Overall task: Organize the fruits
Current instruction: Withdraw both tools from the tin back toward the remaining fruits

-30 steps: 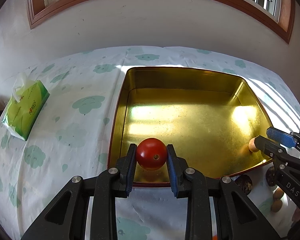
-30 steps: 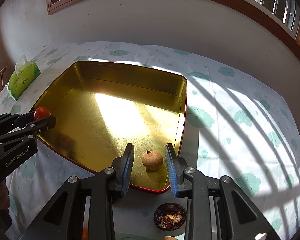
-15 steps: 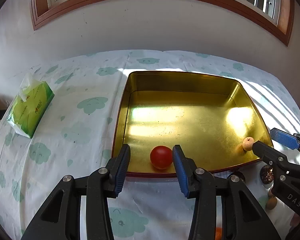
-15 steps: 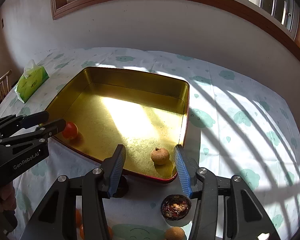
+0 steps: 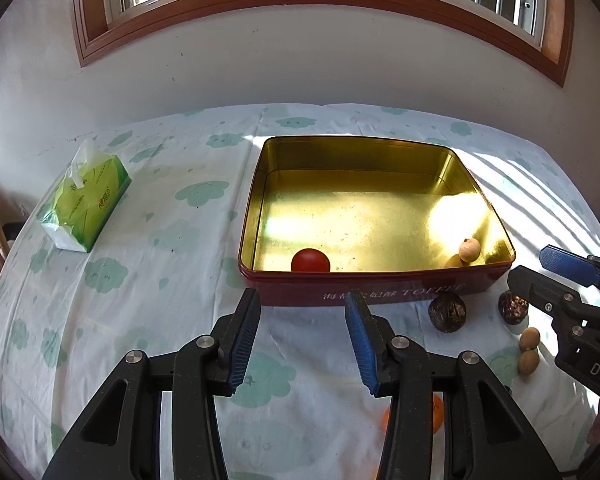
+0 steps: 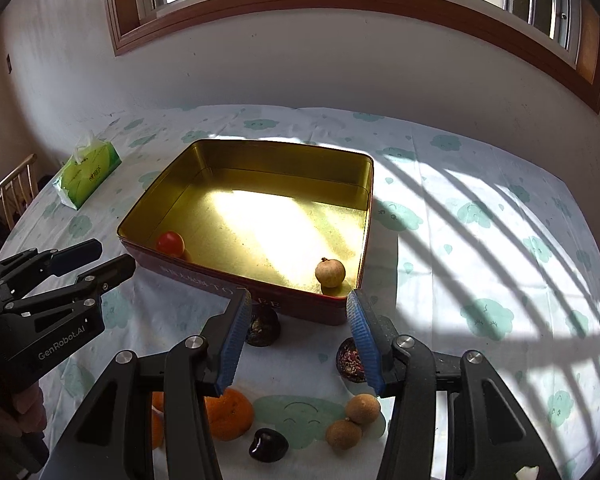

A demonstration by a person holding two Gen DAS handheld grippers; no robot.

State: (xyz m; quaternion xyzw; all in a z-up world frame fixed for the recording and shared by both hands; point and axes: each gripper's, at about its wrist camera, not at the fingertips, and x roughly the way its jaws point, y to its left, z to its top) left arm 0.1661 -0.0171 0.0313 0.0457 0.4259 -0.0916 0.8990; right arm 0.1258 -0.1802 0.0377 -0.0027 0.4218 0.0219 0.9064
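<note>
My left gripper (image 5: 302, 336) and my right gripper (image 6: 298, 340) both hang released, nothing between their blue pads, just short of the near wall of the gold-lined red rectangular tin (image 5: 380, 290). Two fruits lie inside the tin: one round red tomato (image 5: 310, 261) at the near left, one pale tan round fruit (image 6: 330, 273) in the near right corner. On the cloud-print tablecloth (image 5: 160, 240) before the tin I count two dark wrinkled halves (image 6: 350, 362), two small brown longans (image 6: 362, 409), and one green tissue pack (image 5: 86, 204) far left. Only the right view shows the orange tangerine (image 6: 228, 414) whole and one glossy black fruit (image 6: 268, 445).
</note>
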